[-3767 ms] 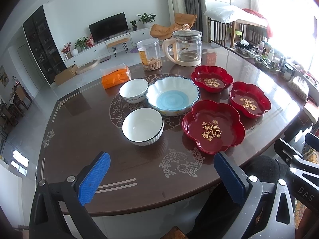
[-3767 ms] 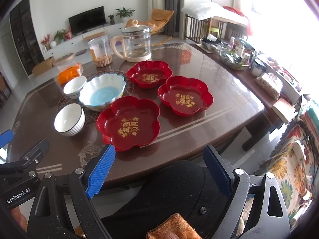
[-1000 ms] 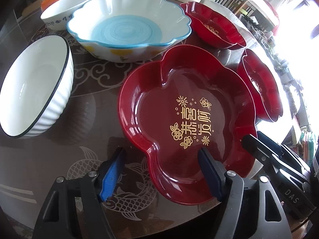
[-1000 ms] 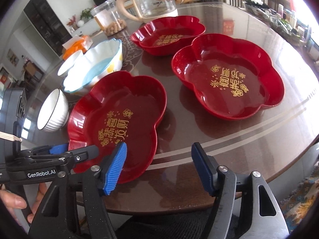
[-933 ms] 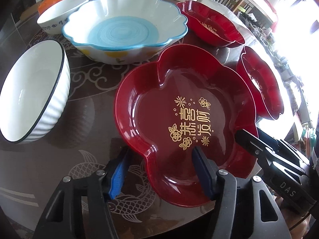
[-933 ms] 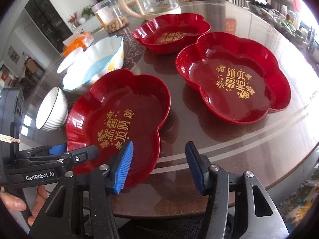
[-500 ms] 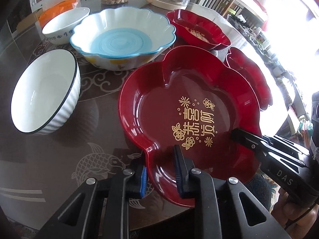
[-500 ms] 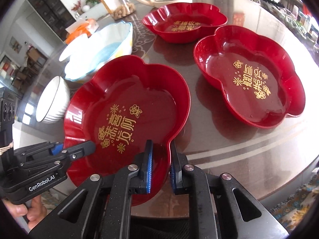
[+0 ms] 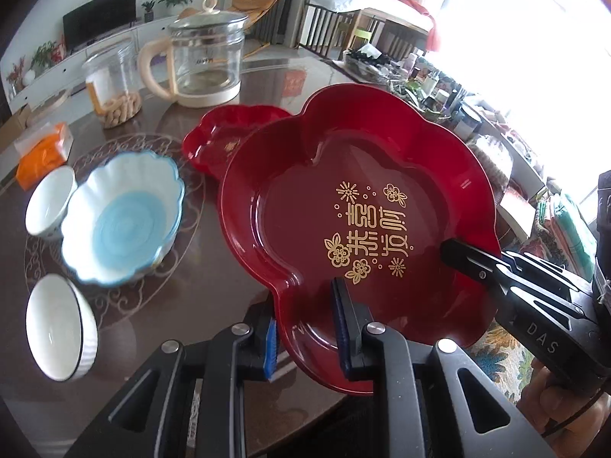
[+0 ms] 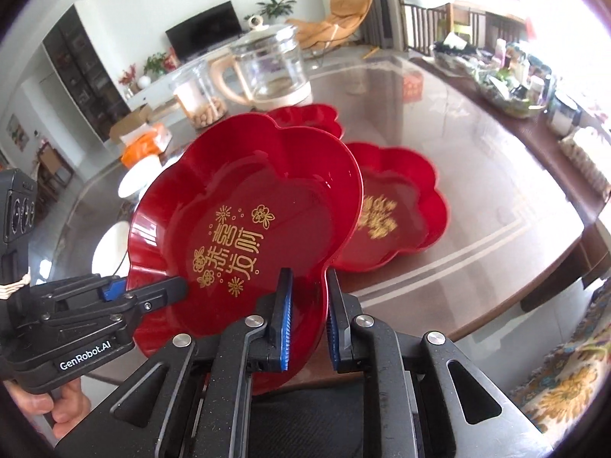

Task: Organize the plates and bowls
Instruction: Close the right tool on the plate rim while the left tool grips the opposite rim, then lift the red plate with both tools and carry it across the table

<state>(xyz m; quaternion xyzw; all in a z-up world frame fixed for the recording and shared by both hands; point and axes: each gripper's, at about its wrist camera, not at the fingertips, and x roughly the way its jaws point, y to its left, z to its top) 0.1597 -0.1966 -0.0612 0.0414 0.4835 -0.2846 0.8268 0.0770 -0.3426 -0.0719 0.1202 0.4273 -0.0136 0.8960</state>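
Note:
A red flower-shaped plate with gold characters [image 9: 366, 206] [image 10: 244, 206] is lifted off the table and tilted. My left gripper [image 9: 305, 332] is shut on its near rim. My right gripper [image 10: 307, 316] is shut on the rim beside it. A second red plate [image 10: 397, 206] lies on the table below and right of the held one. A third red plate [image 9: 225, 137] [image 10: 305, 114] lies further back. A blue-centred scalloped bowl [image 9: 122, 221], a small white bowl [image 9: 47, 200] and a black-rimmed white bowl [image 9: 57, 328] sit at the left.
A glass kettle [image 9: 206, 65] [image 10: 267, 72], a jar of nuts [image 9: 114, 84] and an orange packet [image 9: 44, 152] stand at the back of the dark glass-topped table [image 10: 477, 175]. Cluttered trays [image 10: 511, 84] line the right edge.
Both grippers closed on the near red plate's rim and lifted it off the table, carrying it up and toward the right over the second red plate.

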